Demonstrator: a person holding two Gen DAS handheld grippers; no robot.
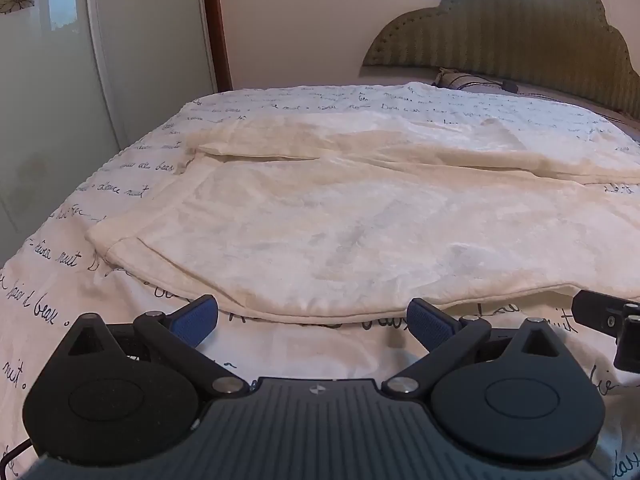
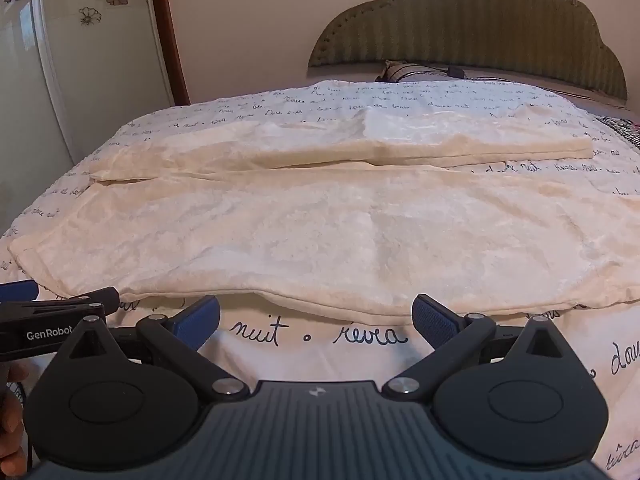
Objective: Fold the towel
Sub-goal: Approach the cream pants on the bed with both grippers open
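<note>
Towel [image 2: 320,232] lies flat on bed [image 2: 312,336], far edge folded over. Left claw [image 1: 312,316] and right claw [image 2: 316,316] gape apart at near hem, likely lined up to pinch it.

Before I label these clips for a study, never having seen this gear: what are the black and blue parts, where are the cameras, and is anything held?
These are two hand-held tools, each with a camera looking along its fingers. One view shows the left gripper, the other the right gripper; both are open and hold nothing. The blue pads are their fingertips. Ahead lies a cream towel, its far part folded over, on a bedspread printed with handwriting. A padded headboard stands behind.
</note>
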